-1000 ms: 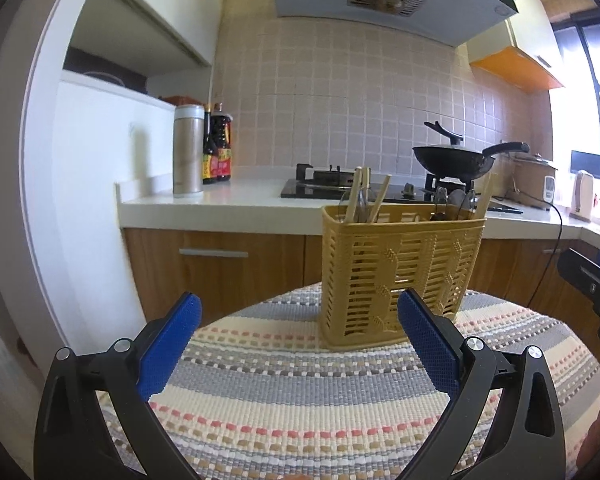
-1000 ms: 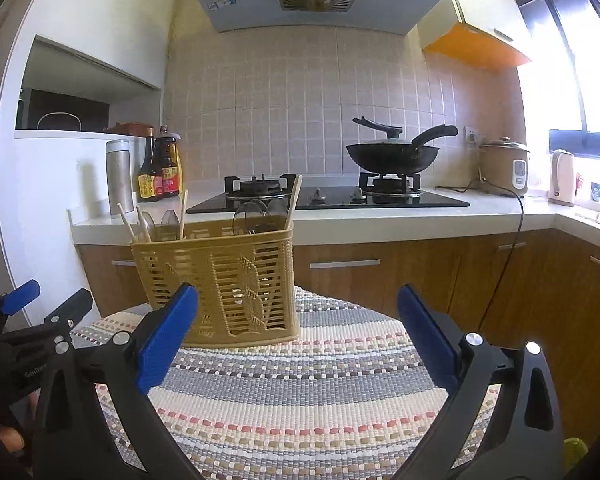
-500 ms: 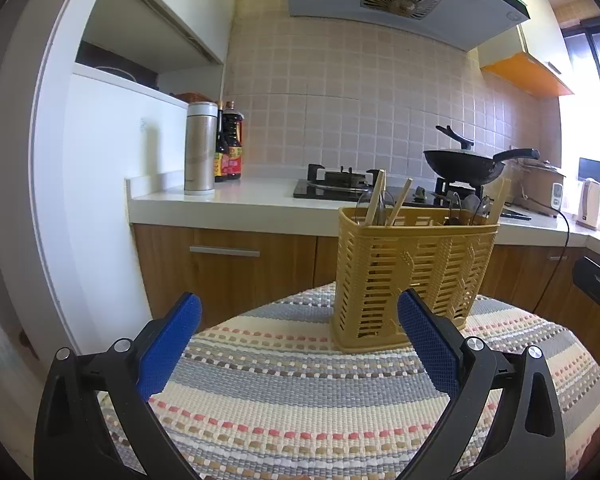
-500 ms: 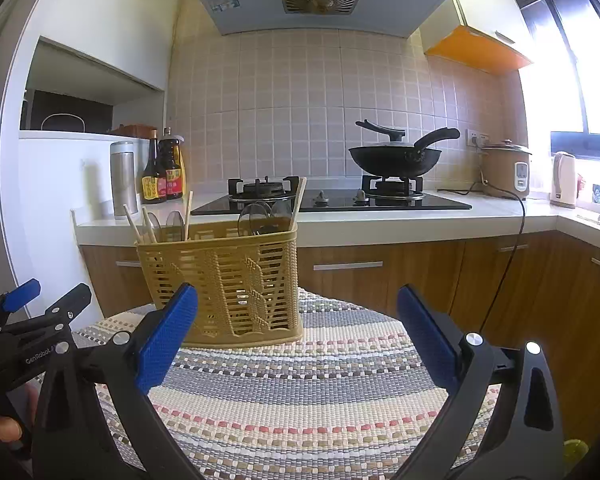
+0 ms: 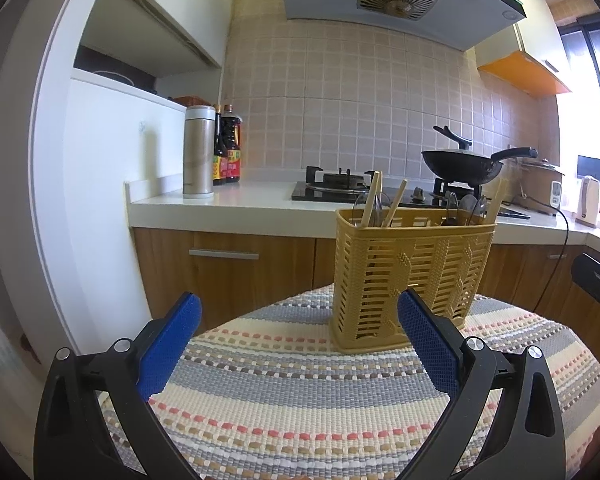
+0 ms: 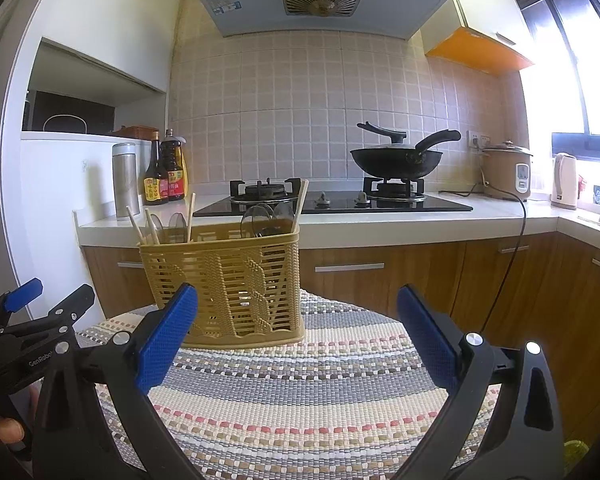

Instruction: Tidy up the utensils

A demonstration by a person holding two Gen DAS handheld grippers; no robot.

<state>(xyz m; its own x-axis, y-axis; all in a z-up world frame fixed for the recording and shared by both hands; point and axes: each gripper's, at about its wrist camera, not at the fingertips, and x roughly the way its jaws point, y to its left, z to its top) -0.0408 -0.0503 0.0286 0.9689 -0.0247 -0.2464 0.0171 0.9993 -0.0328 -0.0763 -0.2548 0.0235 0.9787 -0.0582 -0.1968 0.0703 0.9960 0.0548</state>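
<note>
A yellow plastic utensil basket [image 5: 410,276] stands upright on a striped woven mat [image 5: 300,392]; it also shows in the right wrist view [image 6: 228,284]. Wooden chopsticks [image 5: 370,200] and spoons [image 5: 466,204] stick up from it; chopsticks [image 6: 190,216] and spoons [image 6: 260,218] show again from the right. My left gripper [image 5: 298,344] is open and empty, short of the basket. My right gripper [image 6: 298,340] is open and empty, to the basket's right. The left gripper shows at the right view's left edge [image 6: 32,320].
Behind the mat runs a white counter [image 5: 220,204] with a steel flask [image 5: 198,152], sauce bottles [image 5: 228,144], a gas hob [image 6: 332,200] with a black wok [image 6: 396,160], a rice cooker [image 6: 508,172] and a kettle [image 6: 564,180]. Wooden cabinets [image 6: 380,276] stand below.
Both views have risen and pulled back slightly, so the basket sits a little farther away and lower. Both grippers stay open and empty.
</note>
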